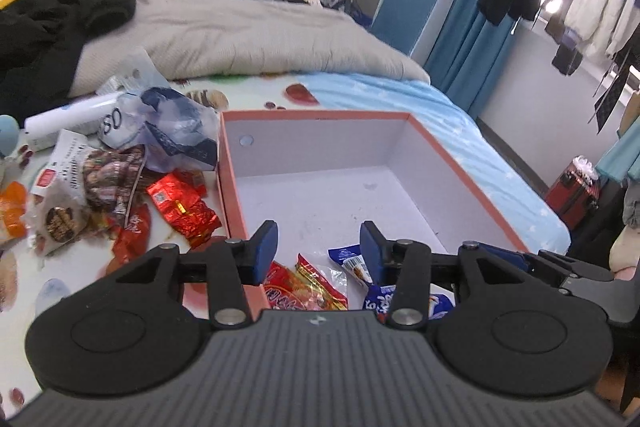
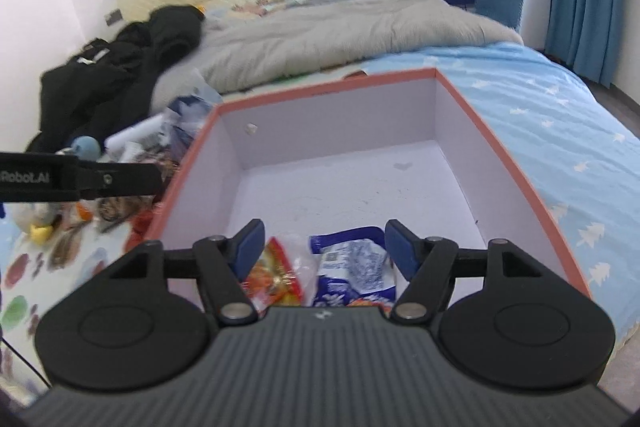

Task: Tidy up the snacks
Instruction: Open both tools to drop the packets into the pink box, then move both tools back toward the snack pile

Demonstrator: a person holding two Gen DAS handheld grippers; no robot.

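A shallow cardboard box [image 1: 472, 163] with an orange-pink rim and a pale lilac inside is seen lying on a bed [image 1: 384, 95], its floor mostly bare. At the near end of the box two snack packets are found side by side: a red and yellow packet [image 1: 308, 283] on the left and a blue and white packet [image 1: 356, 263] on the right. The left gripper [image 1: 318, 247] is held above the box's near left corner with its jaws standing moderately apart and nothing gripped between them; the packets are seen below the gap, not pressed by the blue pads [image 1: 266, 247]. The right gripper [image 2: 324, 247] is held over the same near end with its jaws set wide and nothing clamped; the red and yellow packet [image 2: 276, 279] and the blue and white packet [image 2: 356, 267] are seen lying loose beneath it. To the left of the box, on the patterned sheet, a heap of unsorted snacks [image 1: 120, 187] is spread, with a shiny red foil packet [image 1: 184, 207] just beside the box's left wall and a crumpled blue and white bag [image 1: 176, 131] farther back. A grey quilt [image 1: 248, 35] and black clothing [image 1: 64, 15] are piled at the far end of the bed. In the right wrist view the black body of the left gripper [image 2: 76, 179] is seen at the left edge, over the heap.
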